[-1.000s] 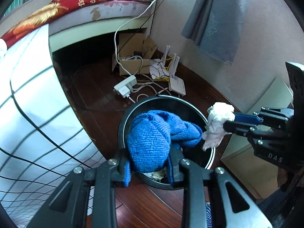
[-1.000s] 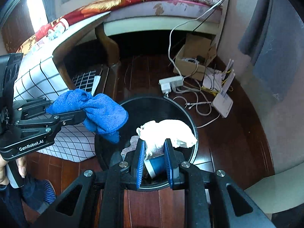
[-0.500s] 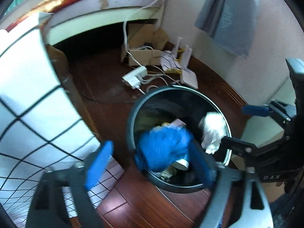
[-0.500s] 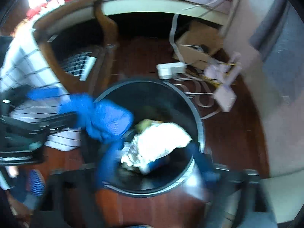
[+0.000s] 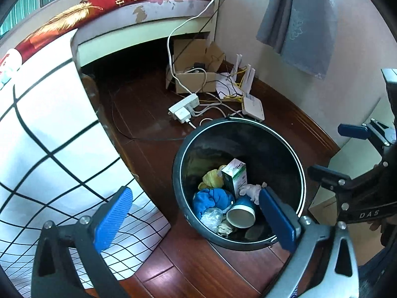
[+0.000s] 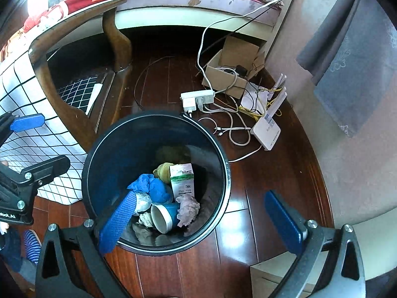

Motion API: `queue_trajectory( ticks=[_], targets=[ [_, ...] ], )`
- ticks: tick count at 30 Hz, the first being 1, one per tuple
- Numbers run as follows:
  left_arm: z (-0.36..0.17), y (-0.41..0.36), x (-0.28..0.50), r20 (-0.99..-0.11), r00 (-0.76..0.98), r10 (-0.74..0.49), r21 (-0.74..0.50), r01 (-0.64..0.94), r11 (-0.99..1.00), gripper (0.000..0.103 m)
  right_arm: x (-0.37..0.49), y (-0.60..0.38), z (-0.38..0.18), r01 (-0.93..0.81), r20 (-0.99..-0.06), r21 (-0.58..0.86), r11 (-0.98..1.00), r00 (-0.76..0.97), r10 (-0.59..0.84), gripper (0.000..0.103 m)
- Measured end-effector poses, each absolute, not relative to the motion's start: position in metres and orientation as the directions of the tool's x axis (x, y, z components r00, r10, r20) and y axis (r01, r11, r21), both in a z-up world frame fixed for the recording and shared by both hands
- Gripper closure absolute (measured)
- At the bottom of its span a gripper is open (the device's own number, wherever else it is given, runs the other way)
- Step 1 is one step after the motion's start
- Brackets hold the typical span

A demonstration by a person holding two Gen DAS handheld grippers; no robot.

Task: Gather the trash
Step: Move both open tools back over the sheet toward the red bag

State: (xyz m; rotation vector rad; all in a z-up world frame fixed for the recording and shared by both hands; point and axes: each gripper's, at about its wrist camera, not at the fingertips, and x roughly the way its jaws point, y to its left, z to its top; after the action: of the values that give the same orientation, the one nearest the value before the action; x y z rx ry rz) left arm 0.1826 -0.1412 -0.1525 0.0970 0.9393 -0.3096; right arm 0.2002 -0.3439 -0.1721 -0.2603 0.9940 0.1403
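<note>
A black round trash bin (image 5: 295, 164) (image 6: 223, 164) stands on the wood floor. Inside lie a blue cloth (image 5: 211, 198) (image 6: 151, 186), a crumpled white tissue (image 5: 250, 189) (image 6: 187, 208), a green-white carton (image 5: 234, 176) (image 6: 182, 181), a blue paper cup (image 5: 242, 213) (image 6: 163, 214) and a yellow wad (image 5: 212, 177). My left gripper (image 5: 196, 213) is open and empty above the bin's near rim. My right gripper (image 6: 201, 213) is open and empty above the bin. Each gripper shows in the other's view, the right one (image 5: 332, 151) and the left one (image 6: 37, 141).
A table with a white checked cloth (image 5: 49, 129) (image 6: 27, 84) stands left of the bin. A power strip (image 5: 183, 106) (image 6: 197, 98), cables, a white router (image 5: 251, 104) (image 6: 268, 129) and a cardboard box (image 5: 196, 74) (image 6: 230, 67) lie behind it. A bed and wall close the back.
Both grippers opened. The blue cloth dropped from the left one and the white tissue from the right one, and both now lie inside the bin.
</note>
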Motion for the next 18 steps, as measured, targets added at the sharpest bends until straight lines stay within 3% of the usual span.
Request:
queue_trajectory(
  ticks=[18],
  targets=[
    [-0.117,-0.137,0.158,-0.764,0.611,-0.207,-0.018,0.301,0.954,0.001,0.18,-0.329,-0.138,-0.249,-0.797,-0.155,0.956,0.603,0.028,0.0]
  ],
)
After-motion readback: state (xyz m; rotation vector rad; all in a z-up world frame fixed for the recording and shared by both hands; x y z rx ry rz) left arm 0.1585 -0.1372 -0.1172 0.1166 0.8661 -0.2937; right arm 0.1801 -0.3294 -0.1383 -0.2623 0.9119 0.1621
